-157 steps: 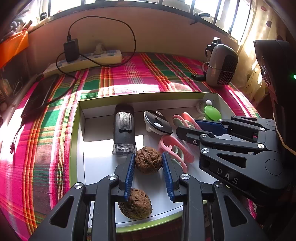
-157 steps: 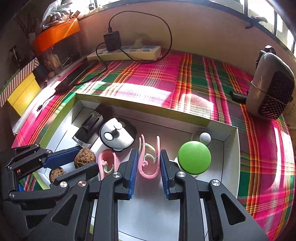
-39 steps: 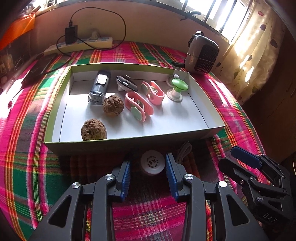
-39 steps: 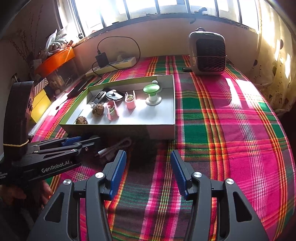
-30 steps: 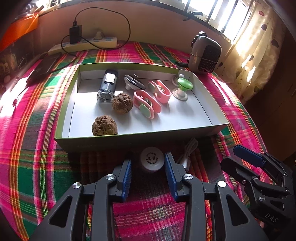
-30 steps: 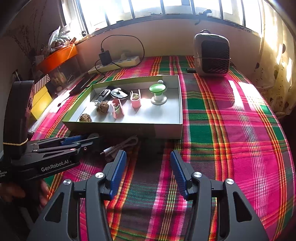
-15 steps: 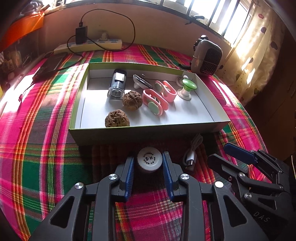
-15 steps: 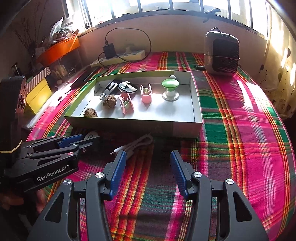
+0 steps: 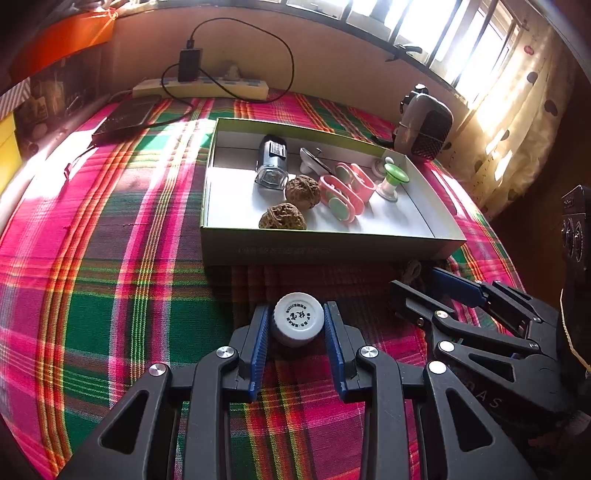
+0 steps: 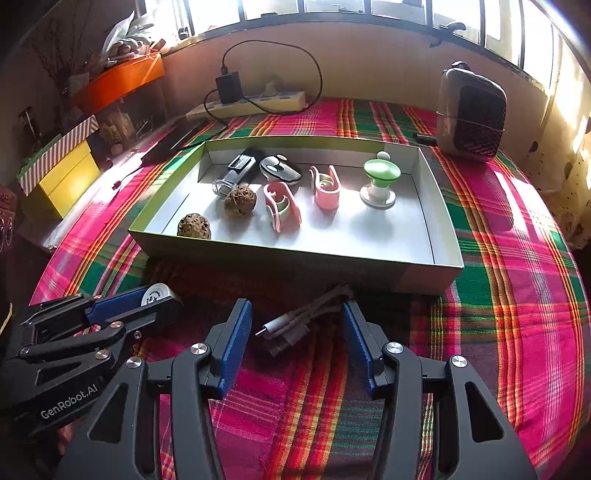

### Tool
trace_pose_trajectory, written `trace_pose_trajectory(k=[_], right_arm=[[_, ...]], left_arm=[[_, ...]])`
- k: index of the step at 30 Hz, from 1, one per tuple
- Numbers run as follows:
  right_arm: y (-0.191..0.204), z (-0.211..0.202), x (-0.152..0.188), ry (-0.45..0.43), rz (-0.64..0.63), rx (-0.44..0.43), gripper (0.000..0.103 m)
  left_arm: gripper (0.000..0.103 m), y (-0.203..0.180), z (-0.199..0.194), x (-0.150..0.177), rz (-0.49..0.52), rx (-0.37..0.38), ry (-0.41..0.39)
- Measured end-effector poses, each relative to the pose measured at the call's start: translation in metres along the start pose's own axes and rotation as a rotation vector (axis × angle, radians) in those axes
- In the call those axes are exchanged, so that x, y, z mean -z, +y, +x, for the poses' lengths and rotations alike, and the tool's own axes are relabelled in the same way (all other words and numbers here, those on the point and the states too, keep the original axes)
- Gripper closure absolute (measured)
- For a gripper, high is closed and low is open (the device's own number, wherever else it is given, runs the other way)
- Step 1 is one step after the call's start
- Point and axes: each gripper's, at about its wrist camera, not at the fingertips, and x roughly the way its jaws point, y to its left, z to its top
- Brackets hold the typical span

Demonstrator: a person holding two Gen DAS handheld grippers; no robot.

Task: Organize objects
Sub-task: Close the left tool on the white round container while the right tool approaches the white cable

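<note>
A lived-in room at home: a bright plaid cloth [image 10: 517, 258] covers the surface under a barred window [image 10: 332, 7], with a dotted curtain [image 9: 517, 129], a small heater [image 10: 471, 114], a power strip [image 10: 255, 101] and gift boxes [image 10: 59, 166] at its edges.

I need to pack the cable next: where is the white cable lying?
In the right wrist view, the white cable lies on the plaid cloth before the box's near wall, between the right gripper's open fingers.

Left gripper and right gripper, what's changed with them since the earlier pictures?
The left gripper came out of the tray and its jaws have just closed on the white bottle cap in front. The right gripper also left the tray and now straddles the white cable, open. The tray's items stayed put.
</note>
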Motion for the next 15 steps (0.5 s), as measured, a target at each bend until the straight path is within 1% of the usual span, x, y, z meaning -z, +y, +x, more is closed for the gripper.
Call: trace_pose_trajectory(k=[4, 8, 13, 15], right_arm=[[-0.001, 0.004, 0.002, 0.021, 0.006, 0.057, 0.052], [-0.006, 0.003, 0.003, 0.021, 0.01, 0.093, 0.052], [-0.014, 0.001, 0.008, 0.031, 0.025, 0.111, 0.052], [-0.017, -0.001, 0.009, 0.029, 0.035, 0.103, 0.052]], left_arm=[[0.076, 0.002, 0.0, 0.0, -0.001, 0.01, -0.003], [0.076, 0.004, -0.001, 0.0, -0.003, 0.022, -0.008], [0.076, 0.005, -0.001, 0.001, -0.001, 0.034, -0.009], [0.076, 0.005, -0.001, 0.001, 0.0, 0.035, -0.01]])
